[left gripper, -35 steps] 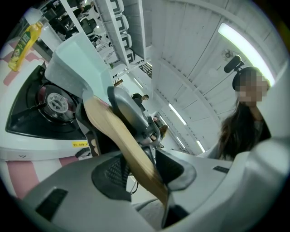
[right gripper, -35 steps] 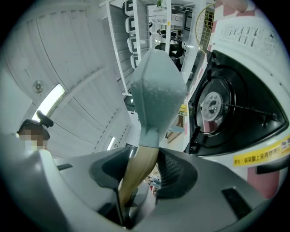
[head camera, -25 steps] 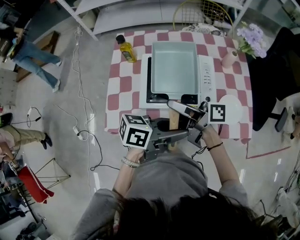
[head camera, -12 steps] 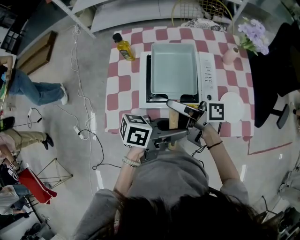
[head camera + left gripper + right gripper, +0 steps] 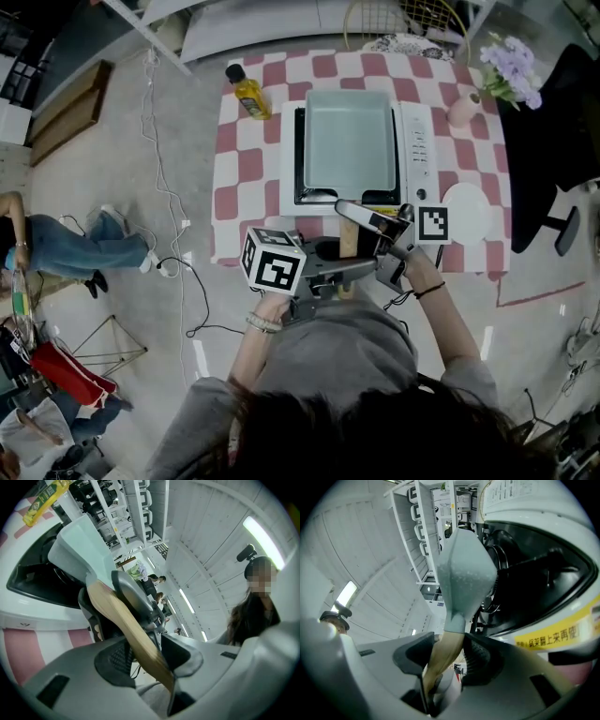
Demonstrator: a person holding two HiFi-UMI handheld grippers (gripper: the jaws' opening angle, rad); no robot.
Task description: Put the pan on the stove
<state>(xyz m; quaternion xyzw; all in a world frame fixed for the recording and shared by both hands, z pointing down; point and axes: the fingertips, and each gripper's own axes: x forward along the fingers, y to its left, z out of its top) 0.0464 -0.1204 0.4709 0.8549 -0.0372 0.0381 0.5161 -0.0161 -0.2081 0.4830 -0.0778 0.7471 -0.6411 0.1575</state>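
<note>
A pale green rectangular pan (image 5: 349, 141) lies over the black top of the white stove (image 5: 419, 150) on the checked table (image 5: 246, 169). Its wooden handle (image 5: 348, 242) sticks out over the table's near edge. My left gripper (image 5: 339, 273) reaches in from the left and is shut on the handle. In the left gripper view the handle (image 5: 126, 625) runs between the pads of the left gripper (image 5: 145, 656). My right gripper (image 5: 367, 221) comes from the right, also shut on the handle (image 5: 445, 651), with the pan (image 5: 464, 569) just beyond the right gripper (image 5: 445, 660).
A yellow oil bottle (image 5: 249, 96) stands at the table's far left. A white plate (image 5: 466, 214) lies right of the stove, and a pink vase with purple flowers (image 5: 464, 111) stands behind it. Cables (image 5: 169, 206) trail on the floor to the left. A black chair (image 5: 553, 141) is at the right.
Pan and both grippers keep their places. A person on the floor at the far left has walked toward the lower part of the head view.
</note>
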